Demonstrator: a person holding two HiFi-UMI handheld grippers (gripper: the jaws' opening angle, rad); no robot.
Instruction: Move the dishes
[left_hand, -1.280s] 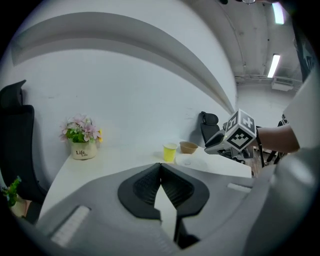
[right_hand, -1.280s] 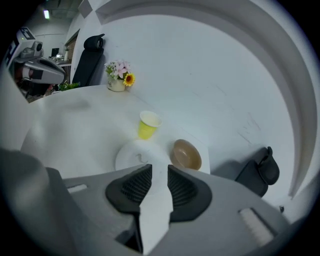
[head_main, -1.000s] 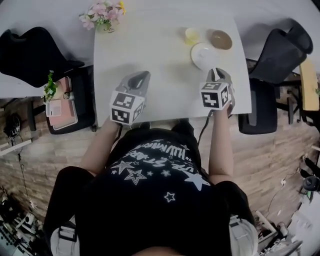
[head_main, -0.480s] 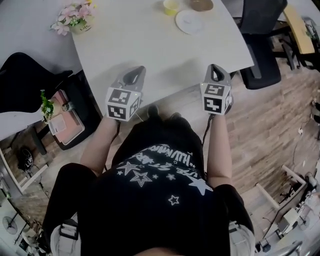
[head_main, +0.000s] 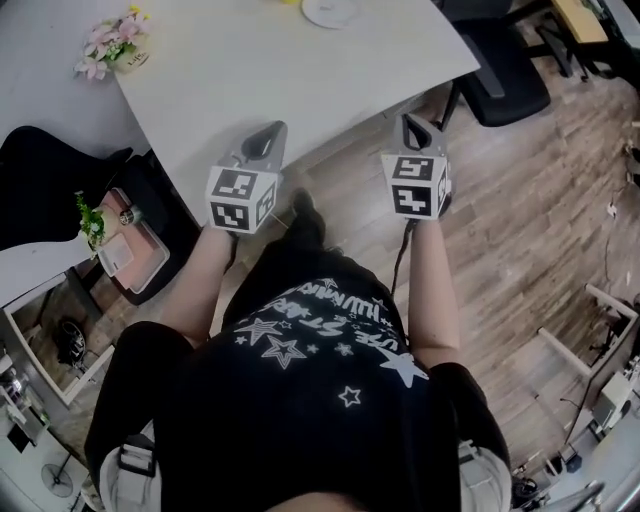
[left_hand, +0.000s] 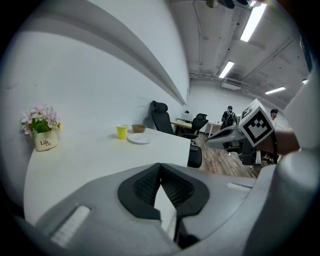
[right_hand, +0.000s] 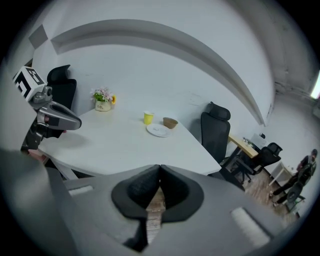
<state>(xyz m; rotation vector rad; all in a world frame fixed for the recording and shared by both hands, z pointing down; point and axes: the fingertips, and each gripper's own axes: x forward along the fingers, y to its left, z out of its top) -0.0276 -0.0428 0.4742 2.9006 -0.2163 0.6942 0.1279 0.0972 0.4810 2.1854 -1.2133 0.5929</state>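
Three dishes: a yellow cup (right_hand: 148, 117), a brown bowl (right_hand: 170, 122) and a white plate (right_hand: 159, 130), bunched close together at the far end of the table (head_main: 280, 80).
Left gripper: the left gripper (head_main: 268, 137) hangs at the table's near edge, jaws pressed together, nothing between them.
Right gripper: the right gripper (head_main: 415, 127) is just off that same edge, above the wooden floor, jaws closed tip to tip and empty.
Gap: both are well apart from the dishes, with the whole bare tabletop between.
Step in hand: hard to call from here. Empty grippers held back from the table fit a walk-up to the dishes as well as a step away from dishes already set down.
If a dish is to be taken: the jaws must part, and the gripper must travel the length of the table.
Plate: flat, thin-rimmed, glossy white. I'd guess it is the awkward one, with only the edge to pinch.
Cup: small, upright, round, with a smooth wall. It looks light and easy to tip.
Bowl: shallow, matt brown, with a rim that opens upward.
Table: smooth white top with a rounded corner.
Bystanders: a pot of pink flowers (right_hand: 103, 100) at the other end, and a black office chair (right_hand: 216, 131) beside the dishes.
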